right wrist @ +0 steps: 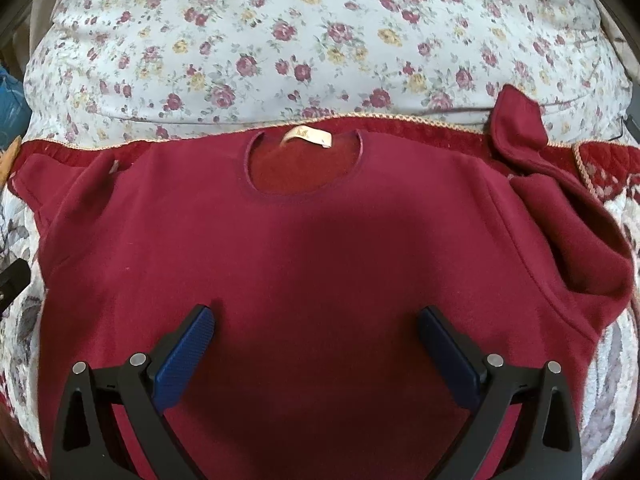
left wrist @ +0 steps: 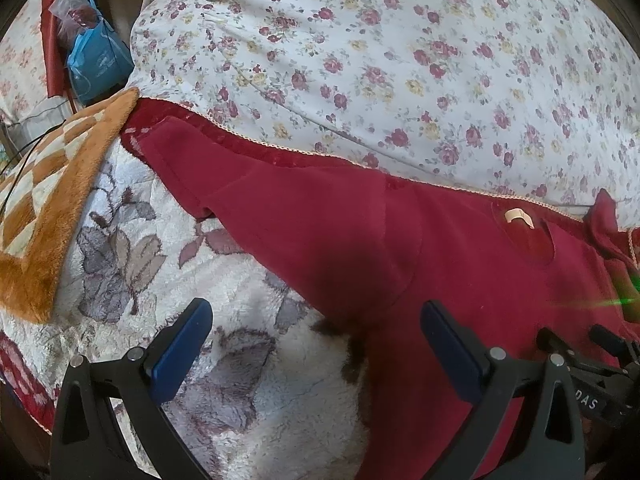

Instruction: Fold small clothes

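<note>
Your fingers are spread wide on both tools and grip nothing. The right gripper [right wrist: 316, 328] hovers over the chest of the red sweater [right wrist: 320, 248], with the neck hole [right wrist: 304, 164] and its label [right wrist: 306, 136] straight ahead of the tips. The left gripper [left wrist: 316, 328] sits at the sweater's side edge — its right finger over red cloth, its left finger over the fleece blanket [left wrist: 132, 264].

The sweater lies face up and mostly flat, but the sleeve ahead and to the right of your right fingers [right wrist: 560, 216] is bunched and doubled back on itself. Fold over that and I'd expect a lumpy, crooked result, so it likely needs spreading first. The other sleeve [left wrist: 192, 168] runs out ahead and to the left of your left fingers, lying flatter.

The blanket is deep pile — pinch low at the sweater's edge and you may catch blanket with it, dragging everything. A grip on one layer only would let the back of the sweater stay behind.

For room: the flowered pillow [right wrist: 280, 48] rises just past the collar, so there's little space forward. An orange checked cloth [left wrist: 52, 208] lies near the left sleeve's end. Space looks more open back toward you.
</note>
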Tool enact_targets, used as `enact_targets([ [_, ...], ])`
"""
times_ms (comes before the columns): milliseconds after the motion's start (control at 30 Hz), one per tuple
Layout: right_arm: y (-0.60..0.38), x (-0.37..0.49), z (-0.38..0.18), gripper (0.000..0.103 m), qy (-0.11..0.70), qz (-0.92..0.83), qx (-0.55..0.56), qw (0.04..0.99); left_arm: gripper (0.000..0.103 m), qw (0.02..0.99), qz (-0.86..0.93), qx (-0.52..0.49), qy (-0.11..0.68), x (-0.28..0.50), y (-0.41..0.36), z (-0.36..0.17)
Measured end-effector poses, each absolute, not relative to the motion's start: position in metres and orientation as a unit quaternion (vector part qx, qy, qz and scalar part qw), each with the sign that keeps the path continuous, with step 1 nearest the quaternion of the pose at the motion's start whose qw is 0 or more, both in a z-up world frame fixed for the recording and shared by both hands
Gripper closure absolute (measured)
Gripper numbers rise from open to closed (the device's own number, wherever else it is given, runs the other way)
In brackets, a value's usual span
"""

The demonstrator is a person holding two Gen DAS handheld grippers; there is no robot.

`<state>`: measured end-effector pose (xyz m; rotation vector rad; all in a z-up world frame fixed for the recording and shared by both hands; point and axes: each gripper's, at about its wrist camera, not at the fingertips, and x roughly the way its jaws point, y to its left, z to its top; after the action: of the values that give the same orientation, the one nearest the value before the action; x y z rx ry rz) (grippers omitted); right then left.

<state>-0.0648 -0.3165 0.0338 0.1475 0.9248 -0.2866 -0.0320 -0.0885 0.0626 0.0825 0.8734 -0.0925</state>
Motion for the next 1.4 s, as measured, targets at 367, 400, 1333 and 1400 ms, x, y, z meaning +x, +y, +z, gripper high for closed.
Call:
enact_targets([
  [367, -0.295, -0.067, 0.065, 0.000, 0.406, -0.119, 0.066, 0.904, 0.000, 0.905, -0.039, 0.029, 0.423, -0.028, -0.084, 0.065],
  [400, -0.293, -0.067, 0.068, 0.000, 0.405, -0.119, 0.067, 0.904, 0.000, 0.905, -0.037, 0.029, 0.423, -0.028, -0.084, 0.065],
  [1333, -0.310, -0.073, 0.061, 0.000, 0.432, -0.147, 0.146, 0.878, 0.000, 0.903, -0.038, 0.031, 0.427, -0.027, -0.085, 0.061],
  [1400, -0.310, -0.072, 0.060, 0.000, 0.434, -0.148, 0.146, 0.877, 0.000, 0.902, -0.036, 0.030, 0.429, -0.027, -0.084, 0.061],
])
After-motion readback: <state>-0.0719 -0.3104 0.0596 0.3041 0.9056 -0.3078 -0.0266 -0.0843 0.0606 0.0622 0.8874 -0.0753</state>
